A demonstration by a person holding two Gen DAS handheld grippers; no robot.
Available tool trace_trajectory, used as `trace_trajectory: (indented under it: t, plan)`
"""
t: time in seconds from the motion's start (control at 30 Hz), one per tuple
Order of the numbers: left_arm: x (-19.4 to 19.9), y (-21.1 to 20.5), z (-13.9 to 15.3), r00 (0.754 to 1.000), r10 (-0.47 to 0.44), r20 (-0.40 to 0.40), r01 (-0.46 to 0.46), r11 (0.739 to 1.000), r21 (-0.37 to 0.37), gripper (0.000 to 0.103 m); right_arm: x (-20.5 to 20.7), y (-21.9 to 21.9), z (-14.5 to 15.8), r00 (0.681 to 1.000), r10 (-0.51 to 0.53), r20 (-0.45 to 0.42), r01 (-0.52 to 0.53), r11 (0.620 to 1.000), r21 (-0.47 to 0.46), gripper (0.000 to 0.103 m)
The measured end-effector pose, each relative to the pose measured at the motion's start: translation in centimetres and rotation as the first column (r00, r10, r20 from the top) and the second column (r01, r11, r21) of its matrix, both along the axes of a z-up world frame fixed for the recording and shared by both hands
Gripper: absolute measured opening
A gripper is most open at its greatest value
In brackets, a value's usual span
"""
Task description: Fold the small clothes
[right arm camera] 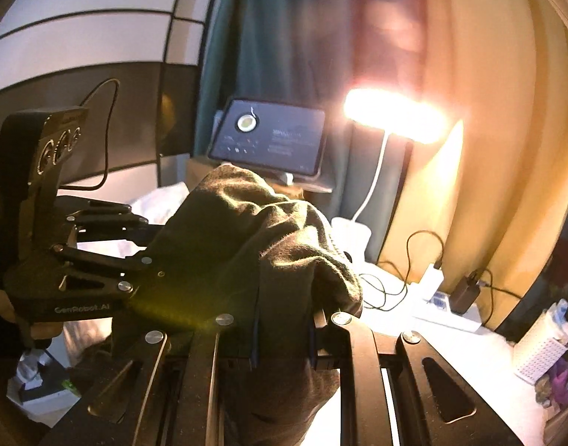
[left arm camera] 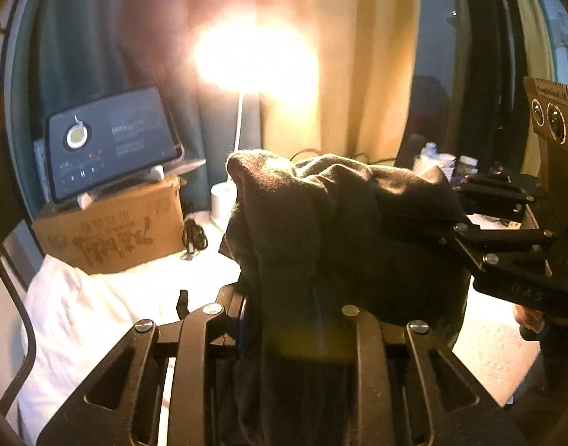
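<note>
Two grippers, our left gripper (left arm camera: 284, 297) and right gripper (right arm camera: 284, 334), each pinch the dark knit garment (left arm camera: 339, 223), bunched at twelve o'clock above the white table (left arm camera: 142, 278). Uneven lowering could skew our fold.

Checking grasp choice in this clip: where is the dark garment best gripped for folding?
At its two ends, as now: the garment is pinched by the left gripper and right gripper, each coming from the near side, so the cloth hangs bunched between them.
</note>
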State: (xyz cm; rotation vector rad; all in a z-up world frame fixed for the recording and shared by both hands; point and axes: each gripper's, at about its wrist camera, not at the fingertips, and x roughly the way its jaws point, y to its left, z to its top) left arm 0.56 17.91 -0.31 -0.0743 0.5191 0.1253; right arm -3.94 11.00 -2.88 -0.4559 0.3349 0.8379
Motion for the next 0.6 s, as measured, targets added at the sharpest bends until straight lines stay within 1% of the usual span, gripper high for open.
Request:
trace_trajectory:
  t: [0.1,0.3,0.53,0.6]
  plan:
    - [0.9,0.8,-1.2,0.999,0.009,-0.031,-0.010,1.000,-0.022,0.025,1.8,1.1,-1.3,1.000,0.000,-0.021,-0.001,1.000,-0.019,0.018]
    - [3.1,2.4,-3.5,0.995,0.019,-0.096,-0.023,0.999,-0.040,0.025,5.2,2.8,-4.0,0.998,-0.017,-0.063,0.014,0.999,-0.049,0.018]
    - [5.7,4.1,-6.1,0.985,0.024,-0.172,-0.033,0.998,-0.048,0.025,9.2,4.2,-6.9,0.990,-0.026,-0.140,0.018,0.998,-0.056,0.018]
    - [6.6,4.7,-7.1,0.979,0.026,-0.202,-0.040,0.997,-0.064,0.025,10.3,4.6,-7.9,0.986,-0.025,-0.165,0.015,0.998,-0.062,0.018]
